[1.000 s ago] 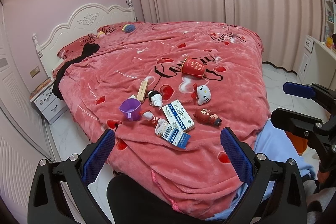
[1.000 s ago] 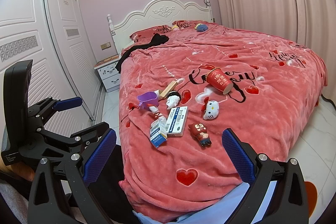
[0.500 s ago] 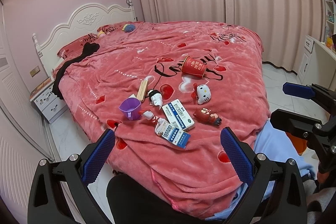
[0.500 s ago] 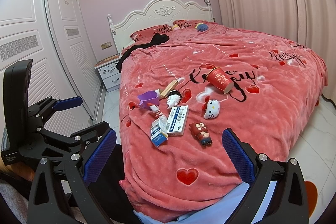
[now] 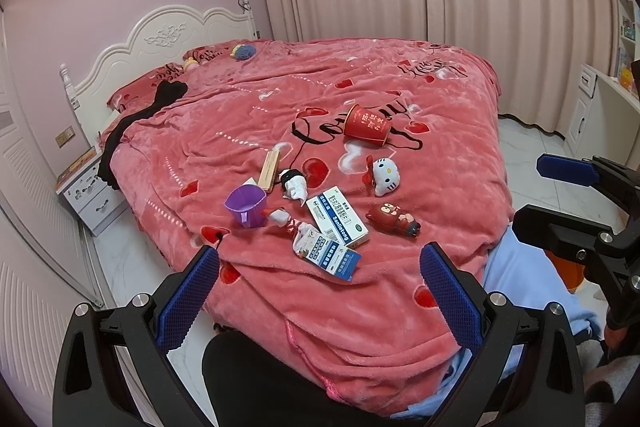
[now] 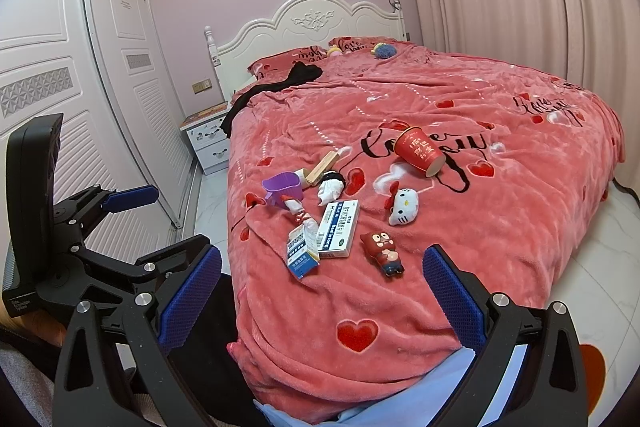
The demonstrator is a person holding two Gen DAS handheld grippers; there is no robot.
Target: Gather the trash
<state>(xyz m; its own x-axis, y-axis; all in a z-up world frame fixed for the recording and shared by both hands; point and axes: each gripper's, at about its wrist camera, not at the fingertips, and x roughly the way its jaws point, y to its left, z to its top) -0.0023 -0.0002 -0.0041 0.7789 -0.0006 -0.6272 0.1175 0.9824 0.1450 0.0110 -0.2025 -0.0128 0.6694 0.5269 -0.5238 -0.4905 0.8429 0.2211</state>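
Zero items collected so far: left gripper (image 5: 320, 287) and right gripper (image 6: 322, 287) hang wide apart and empty off the bed's (image 5: 400, 327) foot, medicine boxes (image 5: 336, 227), wrappers (image 5: 286, 221) and red cup (image 5: 366, 126) mid-bed untouched

Bed (image 5: 400, 307) covered by a pink-red fleece blanket printed with hearts and black script; white carved headboard (image 5: 160, 39) at the far end. Items cluster on the blanket toward the foot edge. Red paper cup (image 5: 367, 126) on its side, nearest mid-bed. White cat plush head (image 5: 385, 175) just footward of it. Small red-brown figurine (image 5: 394, 219) lying flat, closer to the foot edge. Two medicine boxes: larger white-and-blue box (image 5: 338, 222), smaller box (image 5: 330, 255) just beside it, nearest the foot edge. Purple plastic cup (image 5: 245, 205) toward the left edge; wooden strip (image 5: 269, 170) beyond it. Crumpled white wrappers (image 5: 294, 185) between these. Black garment (image 5: 160, 103) draped over the left edge near the headboard; small blue plush (image 5: 243, 51) by the pillows.
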